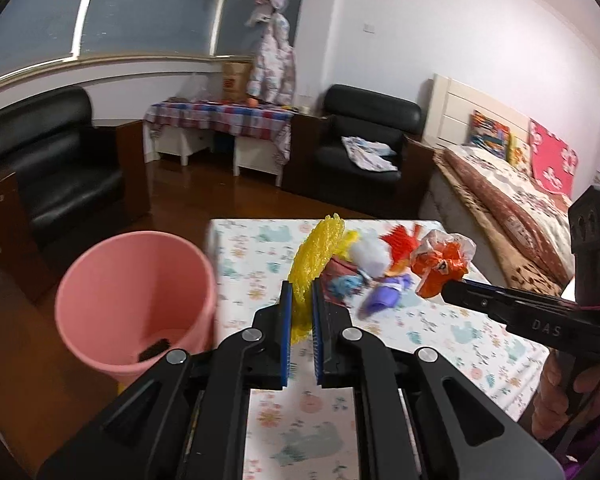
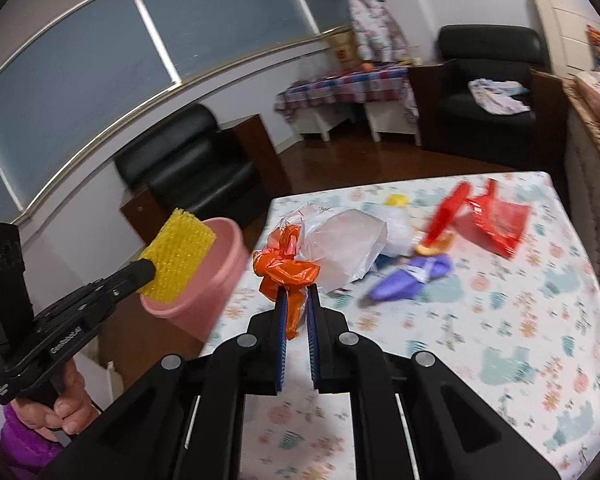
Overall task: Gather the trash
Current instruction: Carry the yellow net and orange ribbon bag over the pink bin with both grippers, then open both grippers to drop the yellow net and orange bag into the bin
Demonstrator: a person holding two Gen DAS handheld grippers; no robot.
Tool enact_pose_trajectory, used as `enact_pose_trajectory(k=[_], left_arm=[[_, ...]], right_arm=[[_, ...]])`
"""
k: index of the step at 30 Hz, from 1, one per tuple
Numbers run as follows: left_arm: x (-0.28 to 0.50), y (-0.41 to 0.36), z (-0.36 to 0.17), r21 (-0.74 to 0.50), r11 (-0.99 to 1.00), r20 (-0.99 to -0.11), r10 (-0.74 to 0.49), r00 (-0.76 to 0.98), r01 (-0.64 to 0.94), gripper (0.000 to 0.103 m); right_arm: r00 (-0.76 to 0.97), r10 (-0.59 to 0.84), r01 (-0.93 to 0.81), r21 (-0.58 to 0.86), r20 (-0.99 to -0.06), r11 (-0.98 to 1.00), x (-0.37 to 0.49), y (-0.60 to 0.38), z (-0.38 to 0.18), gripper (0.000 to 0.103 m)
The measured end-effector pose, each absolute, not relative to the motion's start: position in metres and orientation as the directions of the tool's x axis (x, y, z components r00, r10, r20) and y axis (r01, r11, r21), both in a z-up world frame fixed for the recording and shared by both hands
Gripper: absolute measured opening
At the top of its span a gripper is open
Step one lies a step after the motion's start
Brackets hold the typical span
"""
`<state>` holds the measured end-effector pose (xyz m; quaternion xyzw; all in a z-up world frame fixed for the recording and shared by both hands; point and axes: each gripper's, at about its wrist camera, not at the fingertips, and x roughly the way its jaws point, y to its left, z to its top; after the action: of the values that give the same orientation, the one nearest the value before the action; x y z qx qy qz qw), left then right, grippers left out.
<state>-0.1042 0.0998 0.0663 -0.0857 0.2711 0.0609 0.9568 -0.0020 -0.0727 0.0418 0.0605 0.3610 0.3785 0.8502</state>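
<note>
My left gripper (image 1: 301, 292) is shut on a yellow foam mesh piece (image 1: 314, 258), held above the table's left part, right of the pink bucket (image 1: 140, 300). In the right wrist view the left gripper (image 2: 146, 270) holds the yellow mesh (image 2: 178, 254) over the pink bucket's (image 2: 220, 276) rim. My right gripper (image 2: 296, 296) is shut on an orange and white plastic bag (image 2: 292, 268), lifted above the table; it also shows in the left wrist view (image 1: 440, 266). A purple wrapper (image 2: 408, 278), white bag (image 2: 396, 222) and red plastic pieces (image 2: 496, 222) lie on the table.
The table has a floral cloth (image 2: 500, 340). The bucket stands on the wooden floor at the table's left edge with a dark item (image 1: 156, 348) inside. Black armchairs (image 1: 52, 168), a checked side table (image 1: 220, 118) and a bed (image 1: 508, 188) are behind.
</note>
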Motion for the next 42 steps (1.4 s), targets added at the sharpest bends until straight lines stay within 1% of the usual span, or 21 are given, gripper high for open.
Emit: enact_pose_trajectory(k=[5,11,15,23,35,40,42], left_arm=[[-0.107,0.129,0.067,-0.126,0.961,-0.532,0.143,0.835,-0.246,0.008],[-0.105,0.165,0.06,-0.121,0.932,-0.554,0.222,0.802,-0.342,0.008],[-0.102,0.189,0.053,-0.121,0.911,-0.575,0.259,0.776,-0.394,0.008],[-0.096,0.222,0.037,-0.082,0.876,-0.611,0.333,0.718,-0.475,0.008],[-0.083,0.254,0.011,-0.099,0.836,-0.671,0.344,0.657,-0.54,0.008],[-0.082,0.264,0.003,-0.116,0.829,-0.686,0.332,0.647,-0.548,0.009],[-0.081,0.267,0.001,-0.112,0.828,-0.693,0.33,0.641,-0.549,0.012]], right_arm=[[0.398,0.715,-0.65,0.374,-0.575,0.662,0.001,-0.036,0.046,0.009],[0.328,0.733,-0.706,0.36,-0.596,0.61,0.01,0.015,0.049,0.009],[0.287,0.741,-0.736,0.355,-0.607,0.576,0.016,0.051,0.047,0.009],[0.198,0.75,-0.778,0.364,-0.632,0.512,0.027,0.117,0.033,0.009],[0.122,0.707,-0.79,0.363,-0.697,0.494,0.041,0.178,-0.013,0.009],[0.105,0.7,-0.791,0.368,-0.706,0.49,0.043,0.19,-0.025,0.01],[0.102,0.699,-0.793,0.366,-0.708,0.487,0.044,0.195,-0.027,0.01]])
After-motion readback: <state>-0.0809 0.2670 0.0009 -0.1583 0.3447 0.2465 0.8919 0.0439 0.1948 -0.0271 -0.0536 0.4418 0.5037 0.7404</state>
